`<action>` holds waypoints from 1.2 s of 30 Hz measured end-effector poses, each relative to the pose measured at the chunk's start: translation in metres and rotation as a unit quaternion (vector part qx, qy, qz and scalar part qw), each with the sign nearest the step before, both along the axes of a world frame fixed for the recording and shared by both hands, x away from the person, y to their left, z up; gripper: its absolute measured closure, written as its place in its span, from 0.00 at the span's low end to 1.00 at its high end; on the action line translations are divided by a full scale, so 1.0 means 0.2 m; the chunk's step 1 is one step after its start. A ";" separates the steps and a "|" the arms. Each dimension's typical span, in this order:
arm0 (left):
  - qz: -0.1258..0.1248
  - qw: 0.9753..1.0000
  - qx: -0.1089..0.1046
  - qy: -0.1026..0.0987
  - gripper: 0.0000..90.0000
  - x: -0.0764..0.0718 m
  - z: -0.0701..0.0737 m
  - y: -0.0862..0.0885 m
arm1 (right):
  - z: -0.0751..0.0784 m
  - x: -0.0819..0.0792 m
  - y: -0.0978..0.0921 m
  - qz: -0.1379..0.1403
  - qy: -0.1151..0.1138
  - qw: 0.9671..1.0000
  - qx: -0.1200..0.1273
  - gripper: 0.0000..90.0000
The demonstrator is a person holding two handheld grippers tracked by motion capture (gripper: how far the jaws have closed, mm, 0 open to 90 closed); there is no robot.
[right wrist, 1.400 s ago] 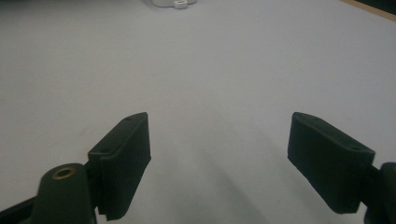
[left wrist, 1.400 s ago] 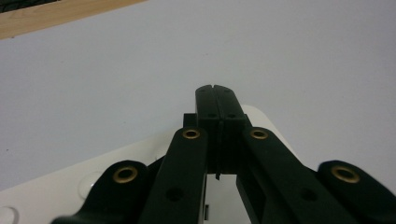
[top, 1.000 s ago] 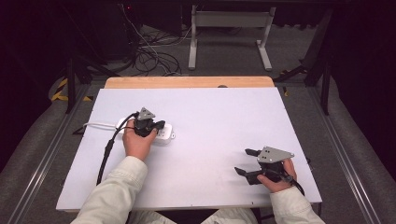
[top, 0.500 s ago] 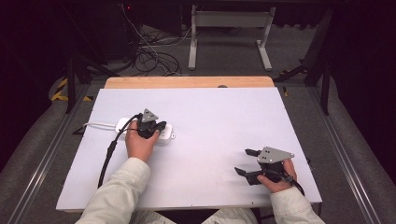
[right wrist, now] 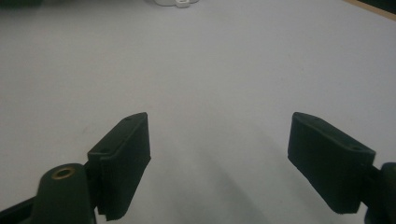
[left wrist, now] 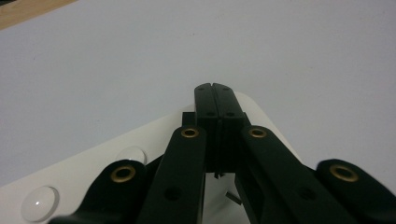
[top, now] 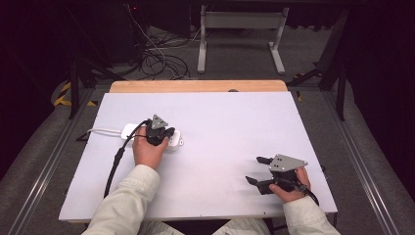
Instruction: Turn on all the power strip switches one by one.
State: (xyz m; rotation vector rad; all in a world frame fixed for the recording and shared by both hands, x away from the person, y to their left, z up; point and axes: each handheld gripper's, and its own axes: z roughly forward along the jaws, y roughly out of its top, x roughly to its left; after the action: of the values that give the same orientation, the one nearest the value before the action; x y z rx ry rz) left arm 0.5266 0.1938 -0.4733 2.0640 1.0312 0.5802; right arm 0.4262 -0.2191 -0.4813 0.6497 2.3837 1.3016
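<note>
- My left hand (top: 147, 152) and left tongs (top: 169, 135) cover the middle of the white power strip (top: 128, 130) in the high view, so I see just its left end and a bit of its right end past the jaws.
- In the left gripper view the strip (left wrist: 93, 163) is cut off at the bottom and left edges and my own black linkage hides much of its top; I cannot tell how long it is.
- Whether the jaw tips touch the strip or hang just over it, I cannot tell.
- The strip is white and smooth with rounded corners; two round white buttons (left wrist: 40, 203) sit at the lower left of the left gripper view.
- A white cord (top: 103, 130) runs from the strip's left end toward the left side of the board (top: 220, 122).
- The strip lies left of centre in the high view; a scrap of it (right wrist: 175, 3) shows at the top edge of the right gripper view, cut off.
- My left tongs (left wrist: 215, 88) are pressed together with nothing between them, tips over the strip's far end.
- My right tongs (top: 258, 170) are spread wide, empty, low over bare board at the lower right of the high view, well apart from the strip.
- In the right gripper view both right pads (right wrist: 122, 154) are partly cut by the bottom edge.
- A black cable (top: 117, 156) trails from the left tongs down the board's left side.
</note>
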 end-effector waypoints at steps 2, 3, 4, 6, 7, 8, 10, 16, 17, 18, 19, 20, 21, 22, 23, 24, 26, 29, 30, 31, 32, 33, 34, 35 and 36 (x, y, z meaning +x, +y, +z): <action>-0.003 1.000 0.004 -0.007 1.00 0.00 0.00 -0.01 | 0.00 0.00 0.00 0.000 0.000 1.000 0.000 0.24; -0.002 1.000 -0.002 -0.003 1.00 0.01 -0.01 -0.01 | 0.00 0.00 0.00 0.000 0.001 1.000 -0.001 0.24; -0.002 1.000 -0.009 0.000 1.00 0.01 -0.01 0.00 | 0.00 0.00 0.00 0.000 0.000 1.000 -0.001 0.24; -0.005 1.000 -0.022 0.001 1.00 0.01 -0.01 0.02 | 0.00 0.00 0.00 -0.001 -0.001 1.000 0.001 0.24; -0.005 0.998 -0.054 0.015 1.00 0.01 0.01 0.05 | 0.00 0.00 -0.01 -0.003 0.000 1.000 0.003 0.24; -0.005 0.998 -0.054 0.015 1.00 0.01 0.01 0.05 | 0.00 0.01 -0.01 -0.003 0.001 1.000 0.003 0.24; -0.007 0.998 -0.066 0.012 1.00 -0.01 0.03 0.06 | 0.00 0.01 -0.01 -0.004 0.002 1.000 0.003 0.24; -0.043 0.997 -0.071 -0.011 1.00 -0.12 0.12 0.03 | 0.00 0.01 -0.01 -0.004 0.001 1.000 0.003 0.24; -0.046 0.996 -0.073 -0.017 1.00 -0.13 0.13 0.03 | 0.00 0.01 -0.01 -0.005 0.002 1.000 0.002 0.24; -0.051 0.996 -0.077 -0.018 1.00 -0.16 0.15 0.03 | 0.00 0.01 0.00 -0.005 0.002 1.000 0.003 0.24; -0.055 0.995 -0.078 -0.017 1.00 -0.17 0.16 0.03 | 0.00 0.01 0.00 -0.005 0.002 1.000 0.003 0.24; -0.059 0.995 -0.081 -0.017 1.00 -0.19 0.17 0.03 | 0.00 0.01 -0.01 -0.005 0.001 1.000 0.003 0.24; -0.063 0.995 -0.081 -0.019 0.98 -0.20 0.19 0.04 | 0.00 0.00 -0.01 -0.005 0.001 1.000 0.003 0.24; -0.064 0.995 -0.080 -0.023 0.96 -0.22 0.20 0.04 | 0.00 0.00 -0.01 -0.005 0.000 1.000 0.004 0.24; -0.067 0.994 -0.084 -0.024 0.95 -0.24 0.21 0.04 | 0.00 0.00 -0.01 -0.006 -0.001 1.000 0.003 0.24; -0.072 0.994 -0.082 -0.029 0.95 -0.26 0.22 0.05 | 0.00 0.00 -0.01 -0.005 -0.001 1.000 0.004 0.24; -0.077 0.992 -0.090 -0.035 0.93 -0.29 0.24 0.06 | 0.00 0.00 -0.01 -0.005 -0.001 1.000 0.004 0.24; -0.087 0.990 -0.099 -0.041 0.87 -0.35 0.27 0.08 | 0.00 0.00 -0.01 -0.006 -0.001 1.000 0.005 0.24; -0.092 0.990 -0.104 -0.038 0.78 -0.36 0.28 0.09 | 0.00 0.00 -0.01 -0.006 -0.001 1.000 0.006 0.24; -0.096 0.989 -0.102 -0.043 0.78 -0.38 0.29 0.10 | 0.00 0.00 -0.01 -0.006 -0.001 1.000 0.006 0.24; -0.095 0.988 -0.112 -0.038 0.74 -0.40 0.29 0.10 | 0.00 0.00 -0.01 -0.006 -0.001 1.000 0.005 0.24; -0.093 0.988 -0.111 -0.044 0.70 -0.41 0.29 0.12 | 0.00 0.00 -0.01 -0.006 -0.001 1.000 0.005 0.24; -0.094 0.988 -0.113 -0.048 0.66 -0.43 0.29 0.13 | 0.00 0.00 -0.01 -0.006 0.000 1.000 0.004 0.24; -0.096 0.988 -0.115 -0.049 0.63 -0.45 0.30 0.14 | 0.00 0.00 0.00 -0.005 0.000 1.000 0.005 0.24; -0.098 0.987 -0.117 -0.053 0.60 -0.47 0.30 0.15 | 0.00 0.00 0.00 -0.005 0.000 1.000 0.005 0.24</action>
State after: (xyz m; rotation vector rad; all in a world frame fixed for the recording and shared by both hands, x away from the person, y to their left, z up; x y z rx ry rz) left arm 0.4336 0.2237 -0.4140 1.8787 0.7841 0.4404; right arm 0.4265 -0.2199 -0.4810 0.6639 2.3730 1.3093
